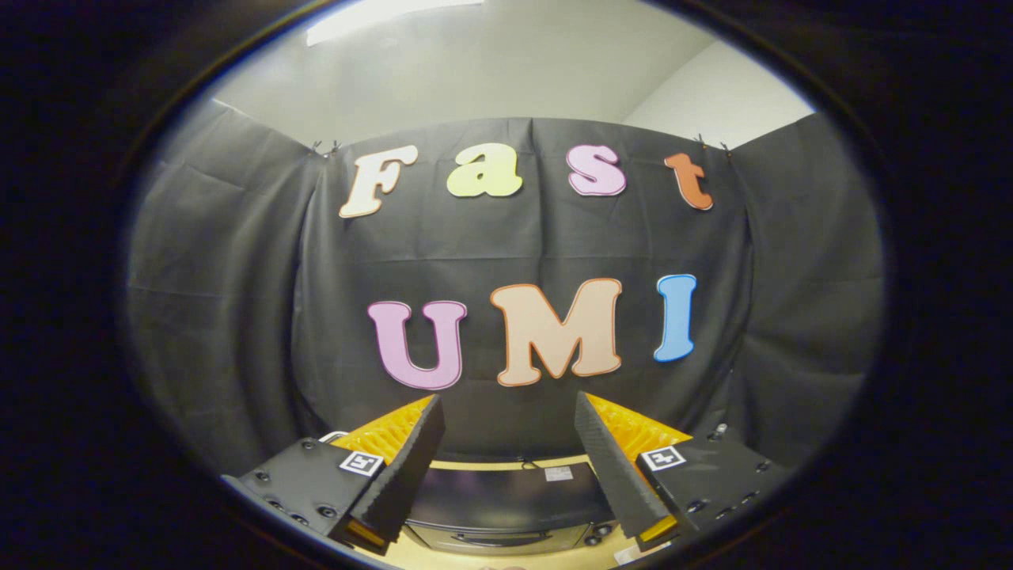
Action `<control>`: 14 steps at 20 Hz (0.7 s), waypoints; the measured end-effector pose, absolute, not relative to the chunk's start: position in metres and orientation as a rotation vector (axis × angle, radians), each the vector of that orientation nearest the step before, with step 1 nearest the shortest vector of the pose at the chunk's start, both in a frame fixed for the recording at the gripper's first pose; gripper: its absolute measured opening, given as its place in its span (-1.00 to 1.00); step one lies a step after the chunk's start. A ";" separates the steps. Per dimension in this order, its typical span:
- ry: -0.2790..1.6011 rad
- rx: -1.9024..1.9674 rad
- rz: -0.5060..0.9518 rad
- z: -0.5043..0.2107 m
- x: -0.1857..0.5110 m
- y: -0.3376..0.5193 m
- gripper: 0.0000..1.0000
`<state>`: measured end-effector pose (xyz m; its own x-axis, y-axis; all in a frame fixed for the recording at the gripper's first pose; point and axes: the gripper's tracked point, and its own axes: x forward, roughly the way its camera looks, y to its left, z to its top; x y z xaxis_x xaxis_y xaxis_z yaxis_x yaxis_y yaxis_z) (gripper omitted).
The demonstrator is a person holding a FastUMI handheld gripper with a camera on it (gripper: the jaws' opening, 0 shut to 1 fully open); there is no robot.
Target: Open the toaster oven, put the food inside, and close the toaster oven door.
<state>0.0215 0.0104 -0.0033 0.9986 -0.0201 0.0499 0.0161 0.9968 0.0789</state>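
My gripper [506, 416] is held high and level, its two fingers spread wide apart with nothing between them, so it is open. Below and between the fingers sits the dark toaster oven [506, 507], seen from above: its flat top, the upper edge of its front with a door handle [487, 539] and knobs [595, 535] at the right. The door looks shut. The oven stands on a light wooden table [506, 559]. The food is hidden from here.
The black cloth wall [237, 317] wraps around the back and both sides of the booth, close behind the oven. Pale room walls and a ceiling light [380, 16] rise above the cloth. A small white label [558, 473] lies on the oven's top.
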 end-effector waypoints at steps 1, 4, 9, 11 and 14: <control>-0.042 0.089 -0.013 -0.015 0.026 0.010 1.00; 0.008 0.084 -0.027 -0.052 0.036 0.006 1.00; 0.137 0.083 -0.045 -0.135 0.056 0.012 1.00; 0.179 0.084 -0.059 -0.164 0.065 0.013 1.00; 0.259 0.073 -0.064 -0.213 0.072 0.015 1.00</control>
<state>0.0715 0.0148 -0.2126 0.9646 -0.0539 -0.2580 0.0727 0.9953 0.0638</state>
